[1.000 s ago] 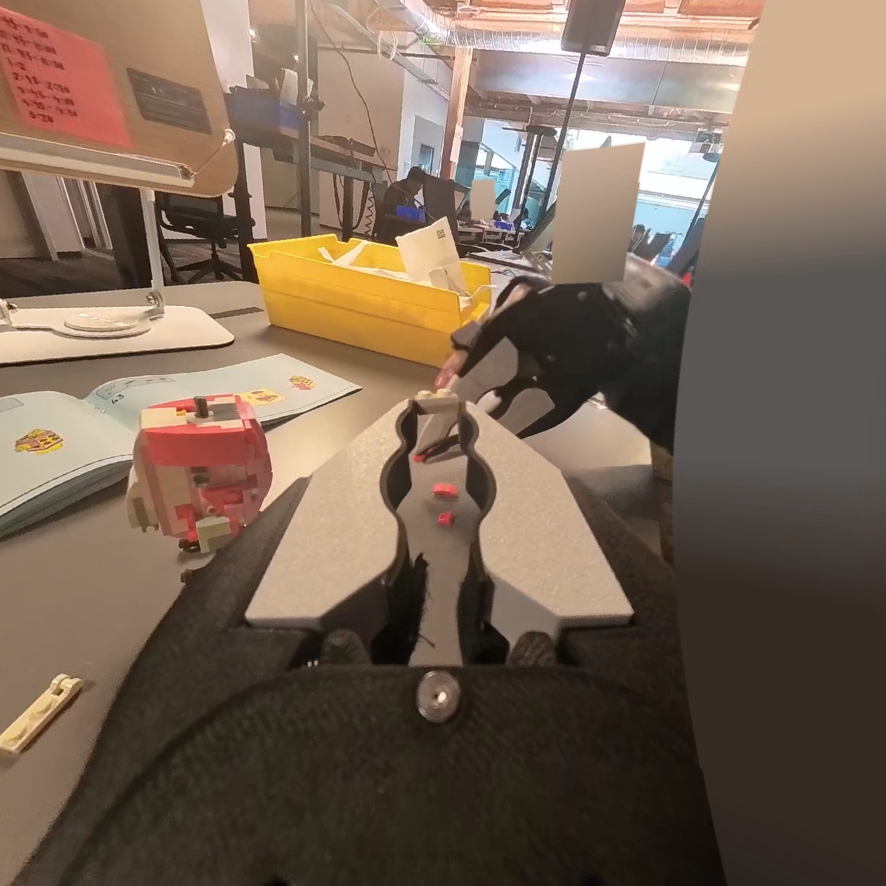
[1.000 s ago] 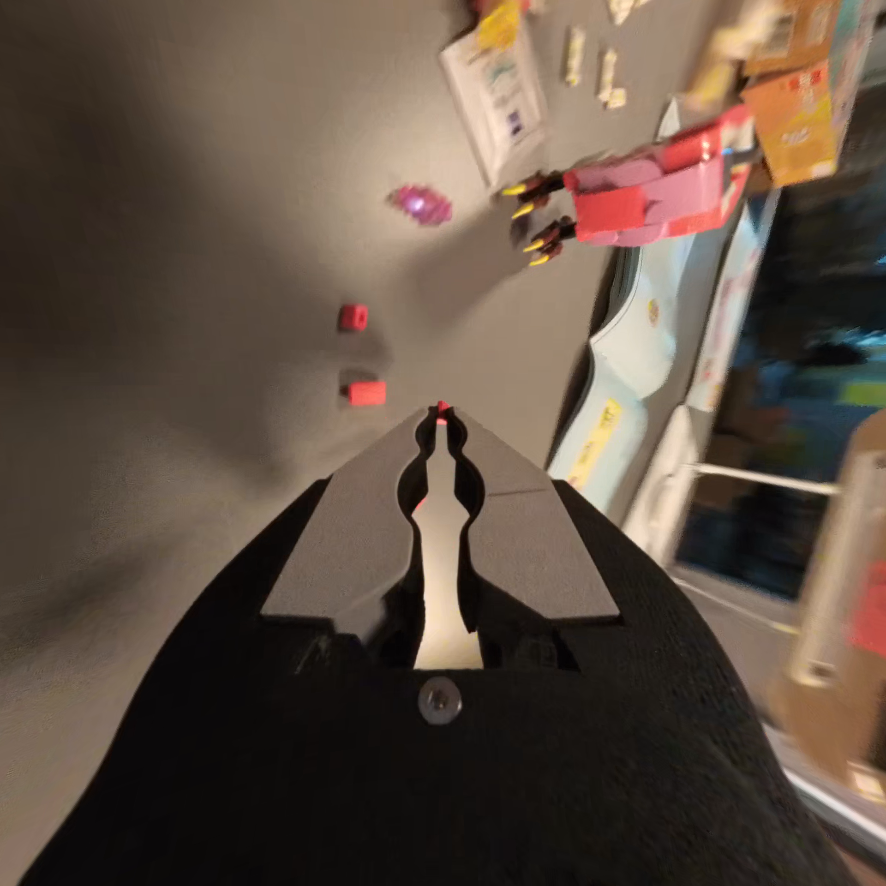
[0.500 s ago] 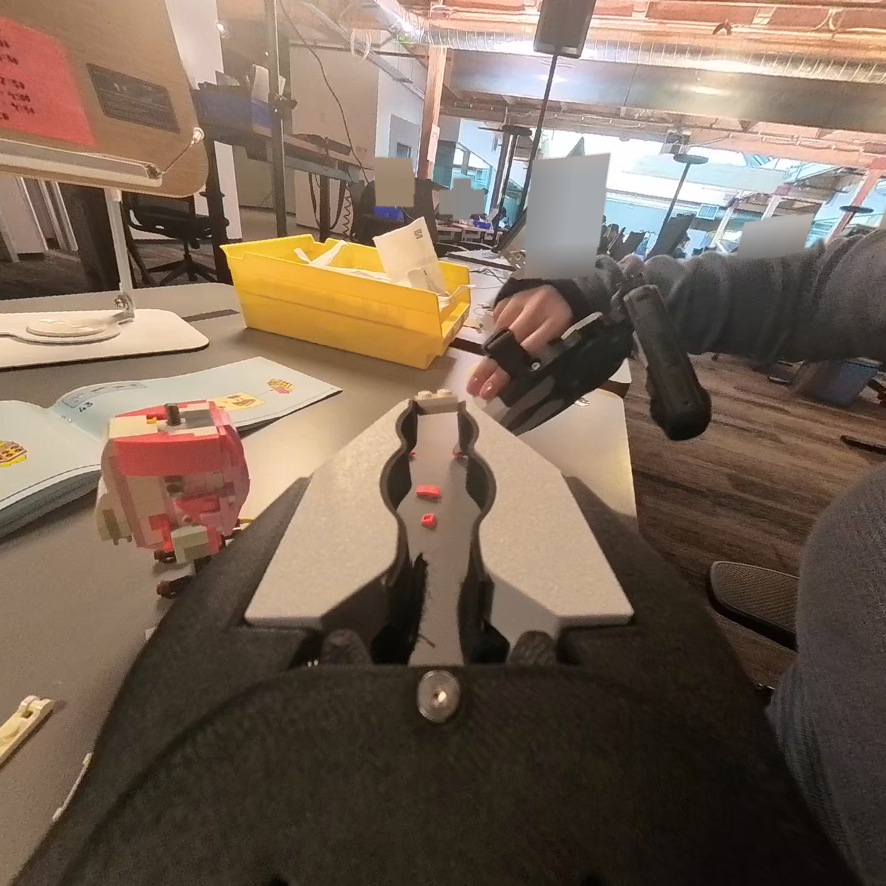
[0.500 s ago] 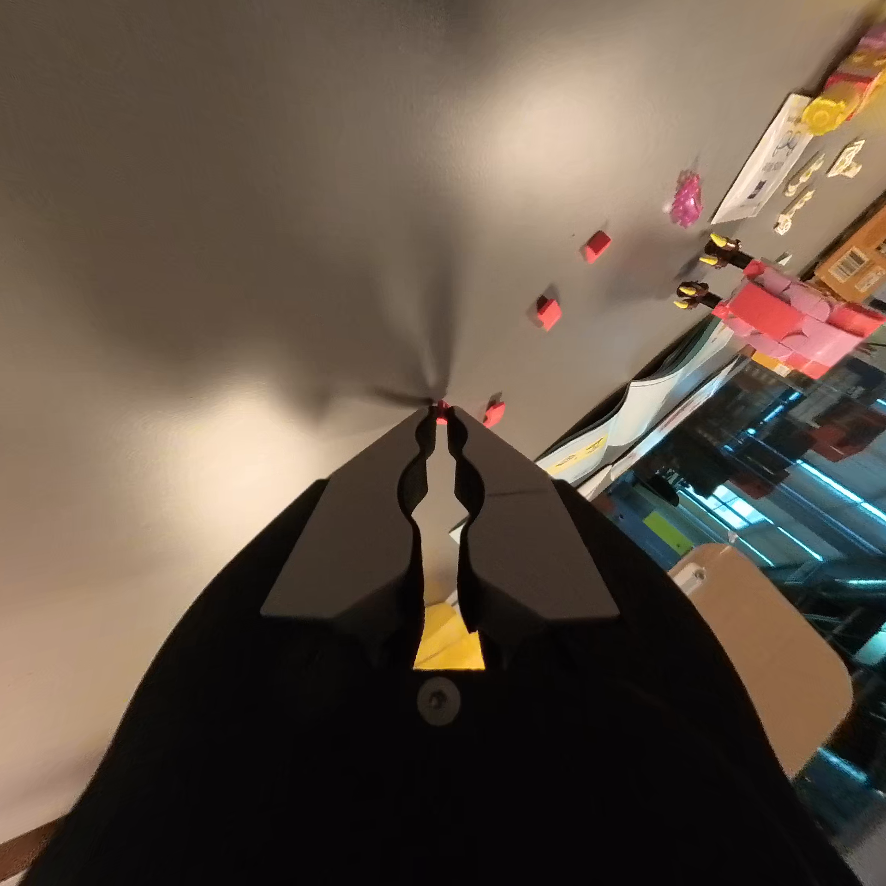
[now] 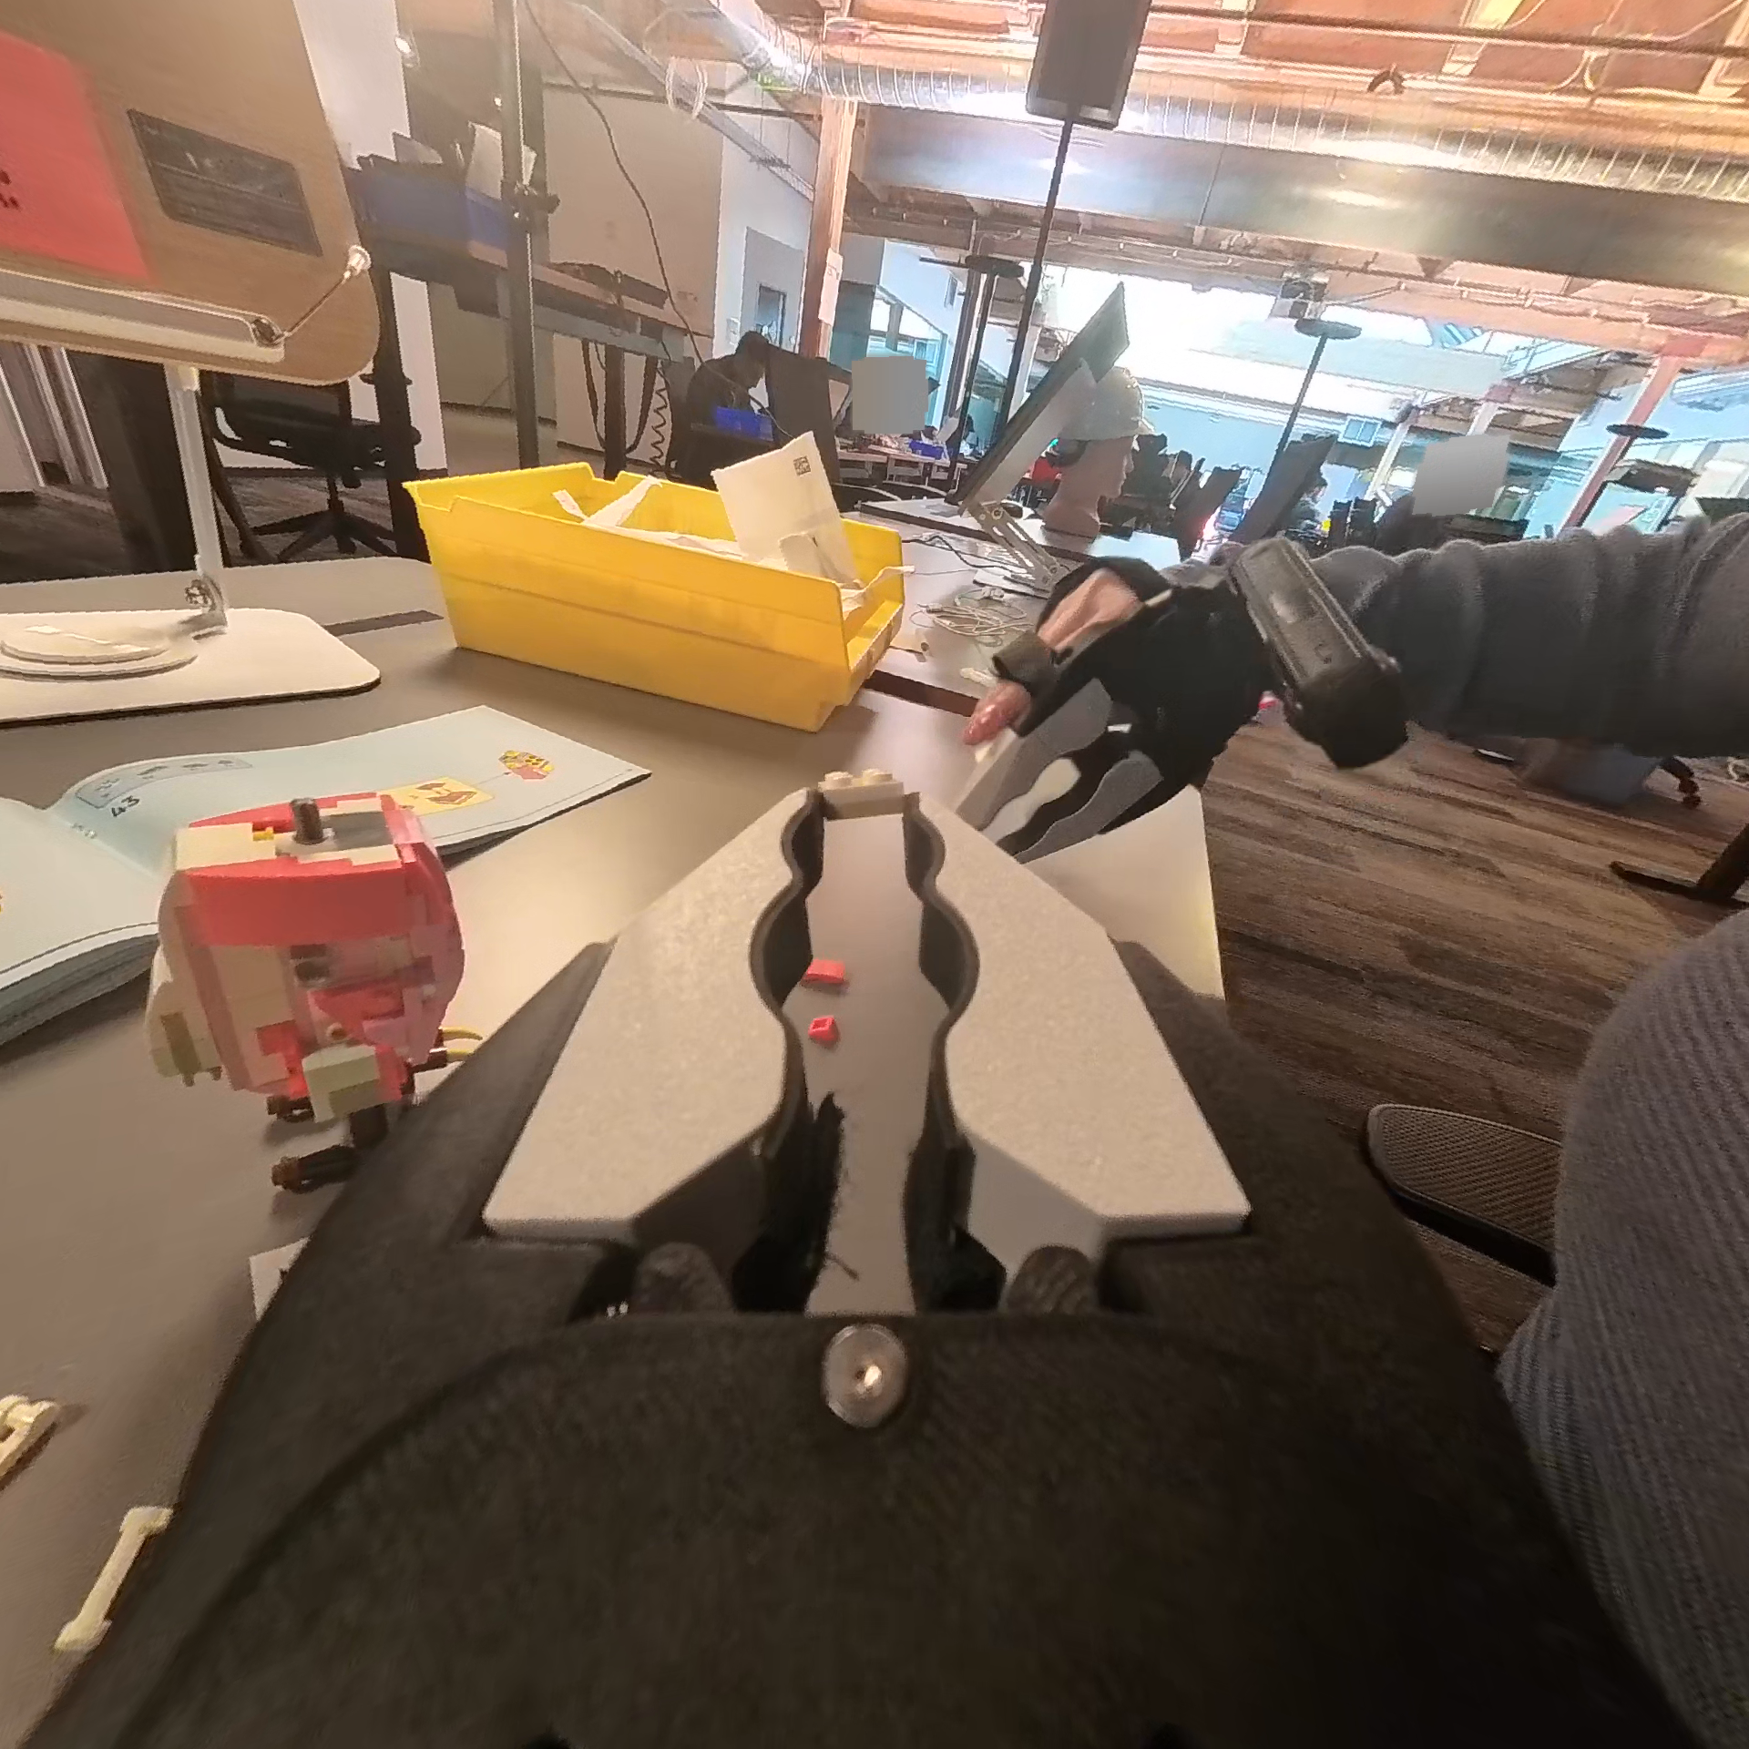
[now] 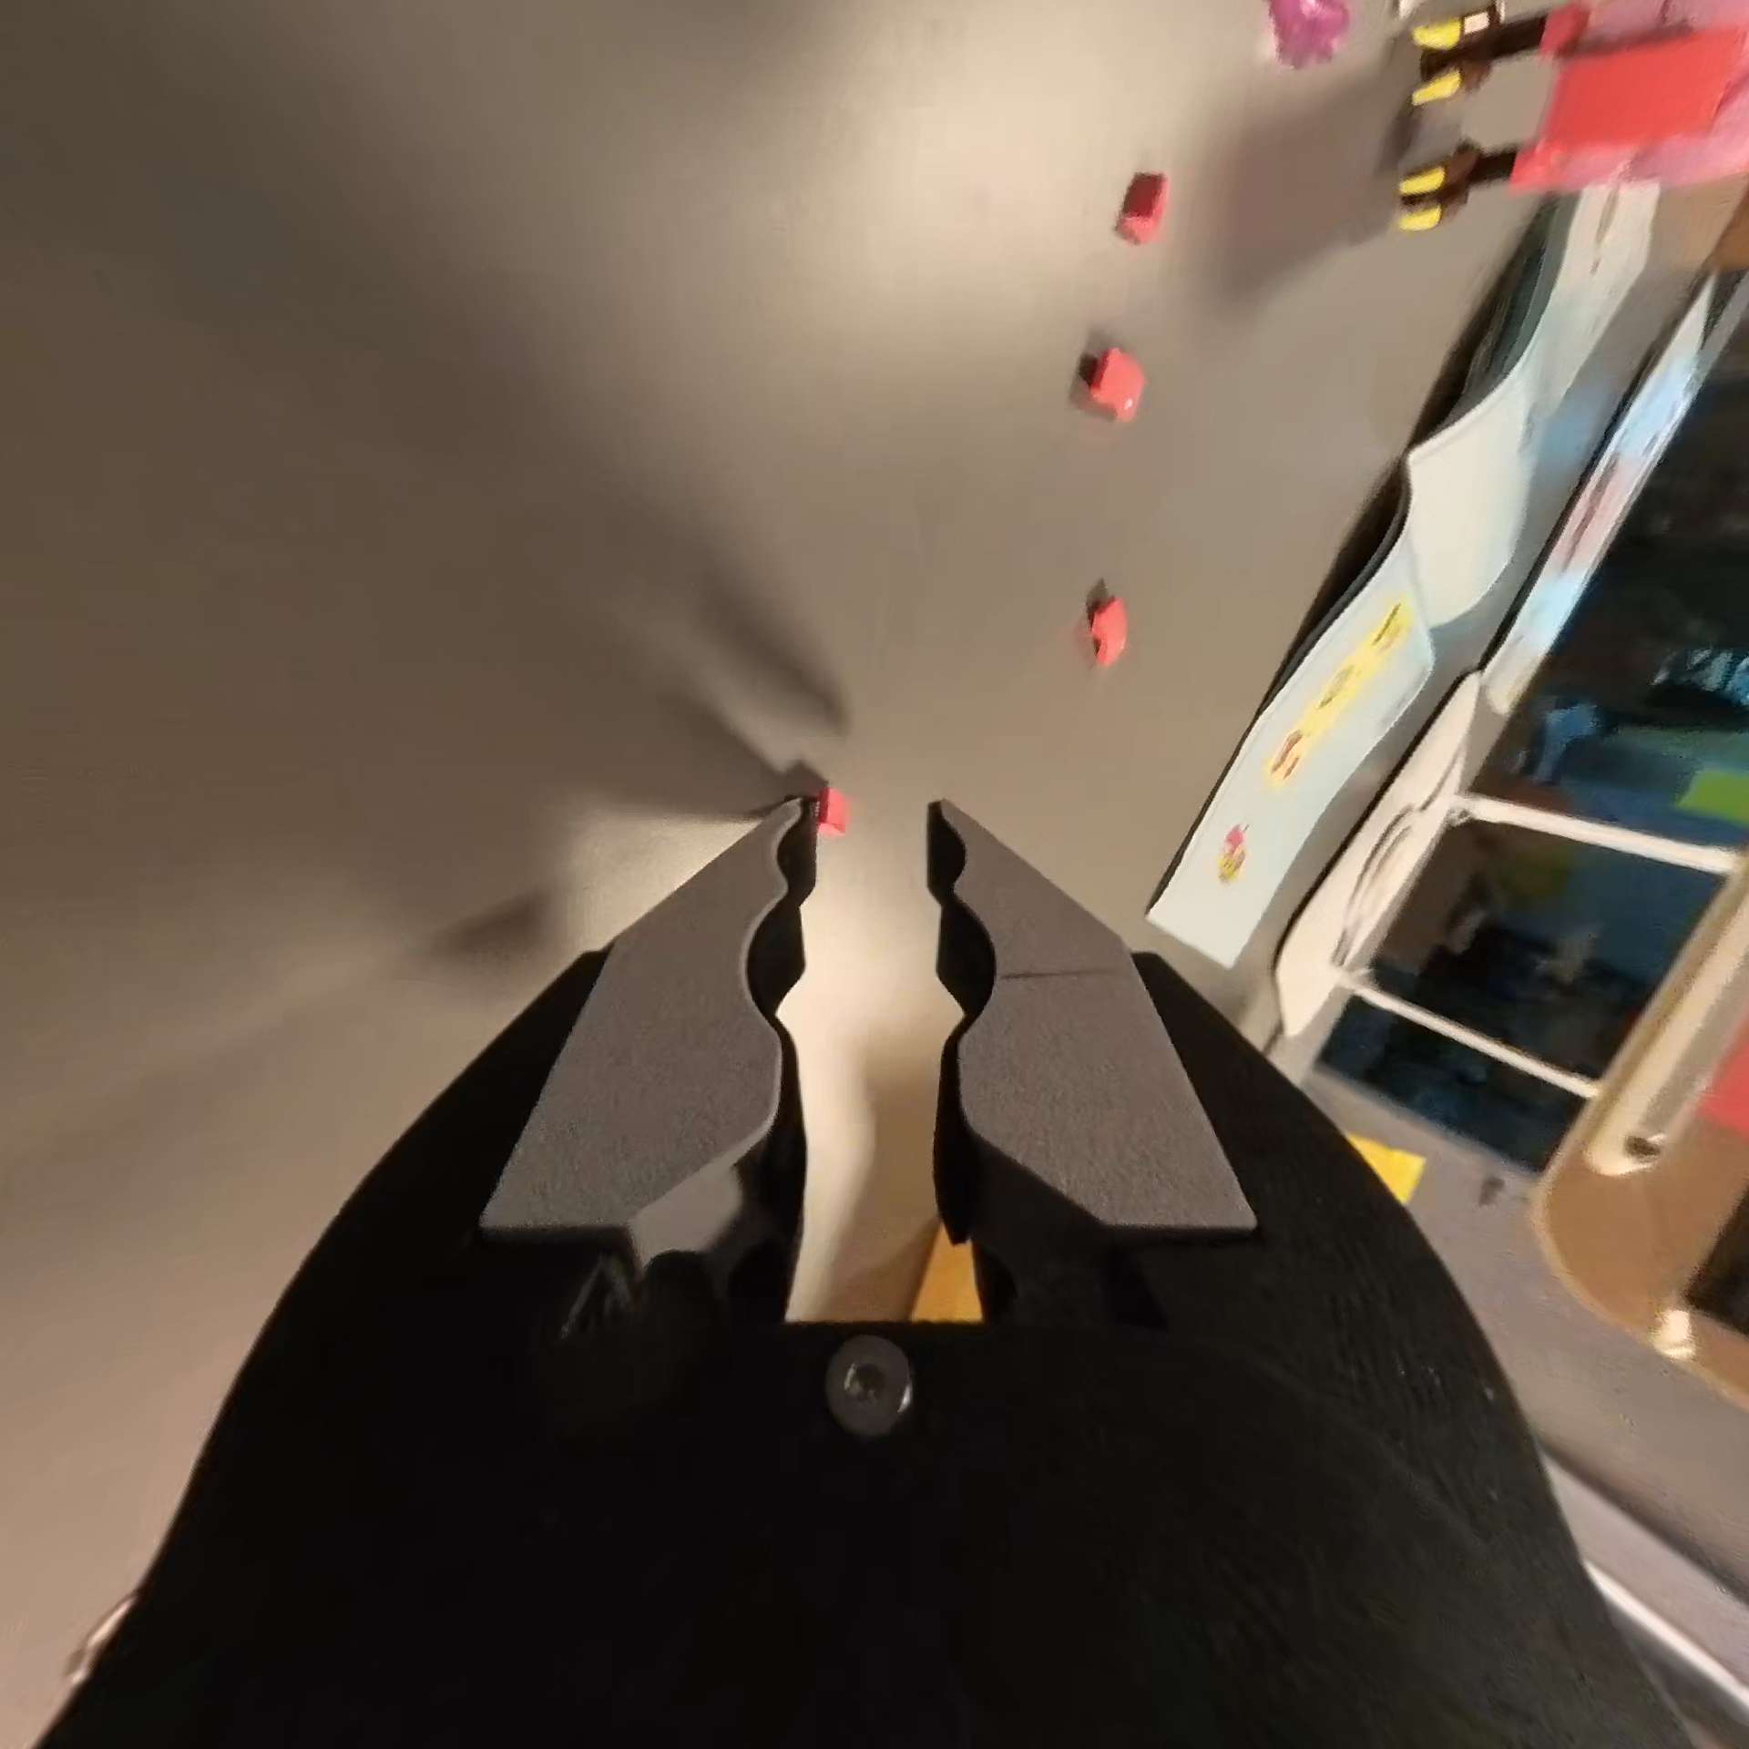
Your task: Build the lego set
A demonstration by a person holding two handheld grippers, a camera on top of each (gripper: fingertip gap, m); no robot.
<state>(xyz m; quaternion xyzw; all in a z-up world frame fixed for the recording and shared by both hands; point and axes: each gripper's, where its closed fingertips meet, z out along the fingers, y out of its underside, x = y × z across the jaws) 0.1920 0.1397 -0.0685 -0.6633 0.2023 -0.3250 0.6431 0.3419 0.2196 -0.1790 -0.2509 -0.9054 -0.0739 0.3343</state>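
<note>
The left gripper point(image 5: 863, 793) pinches a small white brick point(image 5: 863, 791) crosswise between its fingertips, both pads pressed on the brick's ends, held above the grey counter point(image 5: 587, 852). Below the gap between these fingers lie two small red pieces point(image 5: 821, 973) on the counter; off to their left stands a red-and-pink brick figure point(image 5: 303, 956) in front of an open instruction booklet point(image 5: 379, 790), with a yellow bin point(image 5: 653, 606) beyond.

The right gripper point(image 6: 871, 821) has its fingers spread – a tiny red piece point(image 6: 833, 814) sits right at the tip of its left finger, clear of the right finger. More red pieces point(image 6: 1109, 379) lie ahead and to the right.
</note>
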